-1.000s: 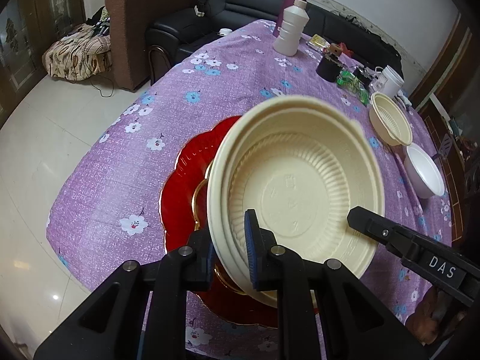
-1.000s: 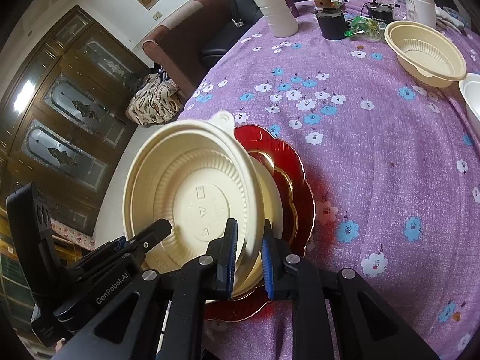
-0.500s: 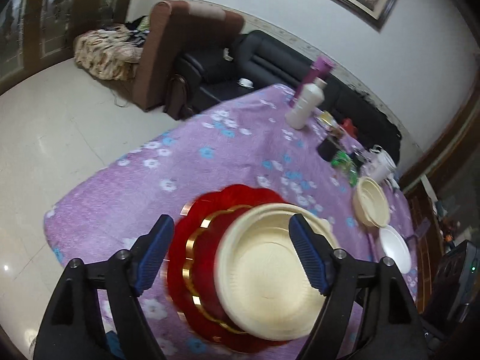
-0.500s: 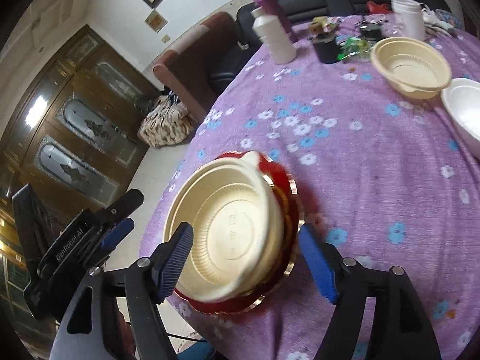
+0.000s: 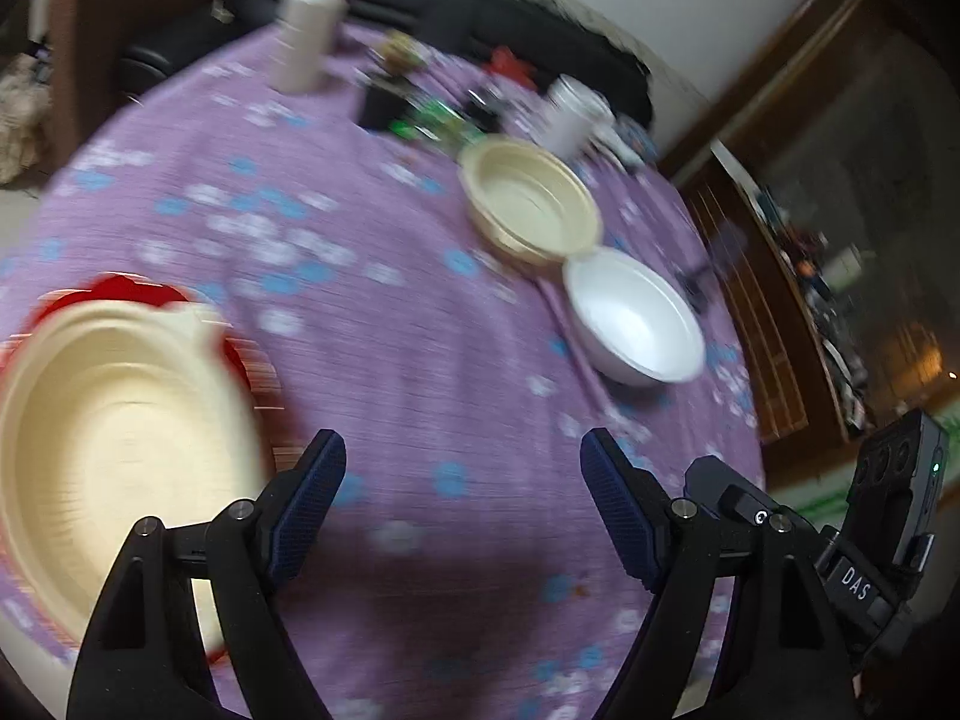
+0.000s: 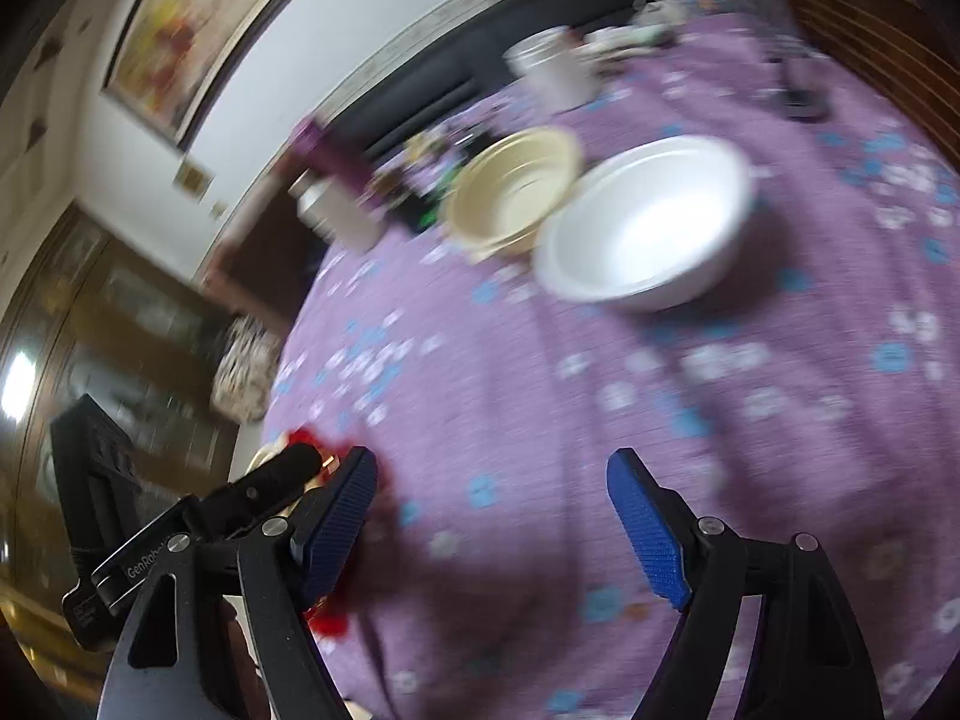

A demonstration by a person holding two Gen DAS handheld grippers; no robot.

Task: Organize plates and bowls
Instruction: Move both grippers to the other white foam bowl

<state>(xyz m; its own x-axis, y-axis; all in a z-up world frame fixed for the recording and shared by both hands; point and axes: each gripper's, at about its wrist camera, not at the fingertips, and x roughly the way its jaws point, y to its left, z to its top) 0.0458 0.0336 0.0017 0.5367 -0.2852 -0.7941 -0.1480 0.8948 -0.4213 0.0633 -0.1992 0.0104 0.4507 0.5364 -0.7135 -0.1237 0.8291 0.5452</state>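
Note:
A cream plastic bowl [image 5: 114, 438] lies on a red plate [image 5: 120, 291] at the left of the purple flowered table, blurred by motion. Farther off, a second cream bowl [image 5: 531, 204] and a white bowl [image 5: 633, 315] sit side by side; they also show in the right wrist view as the cream bowl [image 6: 516, 189] and the white bowl [image 6: 648, 222]. My left gripper [image 5: 462, 504] is open and empty above the cloth, right of the stacked bowl. My right gripper [image 6: 492, 531] is open and empty; only a sliver of the red plate [image 6: 327, 615] shows by its left finger.
A white bottle [image 5: 306, 30], a black cup [image 5: 381, 105], a white jar [image 5: 570, 114] and small clutter stand along the table's far side. A black sofa and a brown armchair lie beyond. Wooden furniture [image 5: 774, 312] borders the table's right.
Both grippers let go of the cream bowl, leaving it on the red plate, opened wide, and swung right toward the two far bowls. Both views are motion-blurred now.

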